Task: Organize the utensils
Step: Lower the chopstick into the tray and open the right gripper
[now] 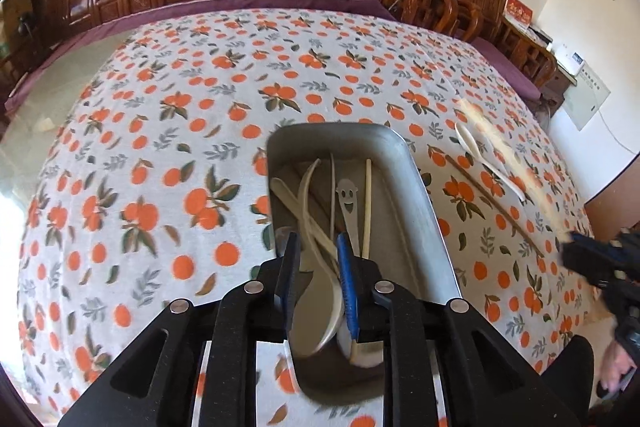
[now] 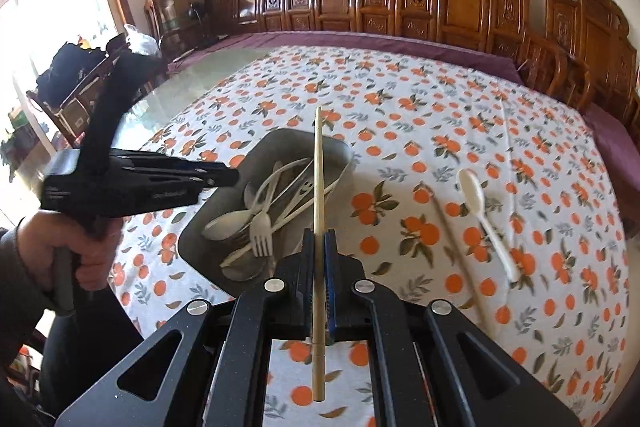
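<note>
From the left wrist, the left tongs [image 1: 318, 247] hang over the near end of a metal tray [image 1: 416, 183] that sits on the desk [image 1: 160, 131], which is covered by a cloth printed with oranges. Their blue pads stand a little apart and press on nothing; a white plastic spoon [image 1: 320, 291] lies in the tray below the gap. Around it in the tray lie more pale cutlery, a utensil with a smiling face cut into it [image 1: 347, 197] and a pale chopstick [image 1: 367, 203]. To the right of the tray, on the cloth, lie another white spoon [image 1: 486, 157] and a thin brown stick [image 1: 494, 207]. At the right edge the right tongs [image 1: 572, 241] appear blurred, and their state cannot be read here.

From the right wrist, the right tongs [image 2: 319, 239] are clenched on a pale wooden chopstick [image 2: 318, 163], which runs upright through the pads, its far end over the tray [image 2: 344, 151]. The tray holds a white fork [image 2: 262, 231], spoons and other pieces. The left tongs [image 2: 234, 181], held by a hand [image 2: 64, 247], reach over the tray's left rim. The loose white spoon [image 2: 480, 211] and brown stick [image 2: 456, 239] lie on the cloth to the right.
</note>
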A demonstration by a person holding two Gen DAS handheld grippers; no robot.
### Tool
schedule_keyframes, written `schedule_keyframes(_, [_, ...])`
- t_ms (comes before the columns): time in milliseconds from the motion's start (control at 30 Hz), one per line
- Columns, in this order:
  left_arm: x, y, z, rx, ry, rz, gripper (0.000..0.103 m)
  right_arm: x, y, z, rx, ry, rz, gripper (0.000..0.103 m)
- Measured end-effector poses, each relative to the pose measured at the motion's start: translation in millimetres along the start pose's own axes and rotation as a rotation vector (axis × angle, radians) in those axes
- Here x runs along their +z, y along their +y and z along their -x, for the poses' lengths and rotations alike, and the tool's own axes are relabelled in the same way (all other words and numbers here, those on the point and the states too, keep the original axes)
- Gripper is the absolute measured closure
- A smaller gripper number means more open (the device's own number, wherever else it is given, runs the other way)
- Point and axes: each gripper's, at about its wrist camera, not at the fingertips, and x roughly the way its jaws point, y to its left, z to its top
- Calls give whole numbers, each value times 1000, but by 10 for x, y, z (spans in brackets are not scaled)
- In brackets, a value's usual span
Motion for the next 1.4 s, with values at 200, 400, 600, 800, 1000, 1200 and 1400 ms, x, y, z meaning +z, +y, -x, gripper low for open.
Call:
schedule_keyframes(200, [-34,24,315,45,-43,-55,85,84,109,-300,24,47,-40,97])
schedule_keyframes(400, [-75,41,457,49,-71,-73,85,141,175,-646,49,89,-83,97])
schedule_keyframes(600, [-128,108,573,49,-86,-69,85,189,269,-916,62,125,-81,97])
schedule_keyframes(800, [-213,189,637,60,-86,-51,85,232,306,-1113,58,146,-79,97])
schedule_keyframes(1000, [-268,277,542,52,-69,-17,85,188,326,-1215,67,156,-69,95])
schedule_keyframes(1200, [-267,282,533,44,-72,-5,85,197,337,-1087,102,117,-25,92])
schedule_keyframes(1400, [-216,170,582,37,-85,-11,82,237,197,-707,116,47,2,91])
